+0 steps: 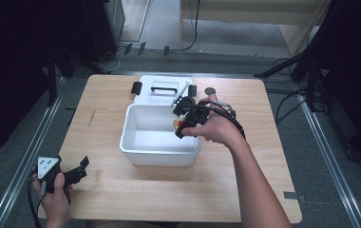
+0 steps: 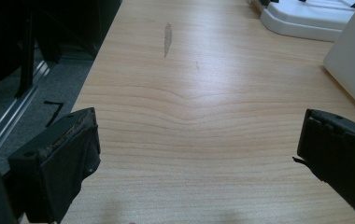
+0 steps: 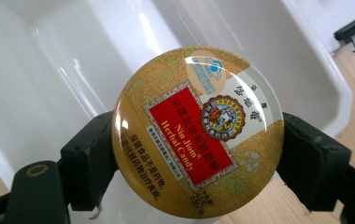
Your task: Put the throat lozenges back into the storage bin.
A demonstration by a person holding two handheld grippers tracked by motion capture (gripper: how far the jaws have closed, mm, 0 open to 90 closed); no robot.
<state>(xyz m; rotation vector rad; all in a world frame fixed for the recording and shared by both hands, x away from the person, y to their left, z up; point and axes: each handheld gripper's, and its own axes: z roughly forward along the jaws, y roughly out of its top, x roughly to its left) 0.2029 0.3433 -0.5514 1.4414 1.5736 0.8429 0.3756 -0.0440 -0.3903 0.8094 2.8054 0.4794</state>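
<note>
A round gold candy tin [image 3: 198, 133] with a red label sits between the jaws of my right gripper [image 3: 196, 158], which is shut on its rim. In the high view that gripper [image 1: 184, 124] hangs over the right side of the white bin [image 1: 143, 149], and the tin [image 1: 178, 124] shows as a small yellow and red spot. My left gripper [image 1: 76, 173] rests at the near left corner of the table. In the left gripper view the left gripper [image 2: 196, 154] stands open over bare wood with nothing between its fingers.
Behind the bin lies its white lid [image 1: 162, 92] with a black handle and black clips. A small dark disc [image 1: 210, 90] lies on the table at the back right. The wooden table [image 1: 264, 156] has bare room on the left, right and front.
</note>
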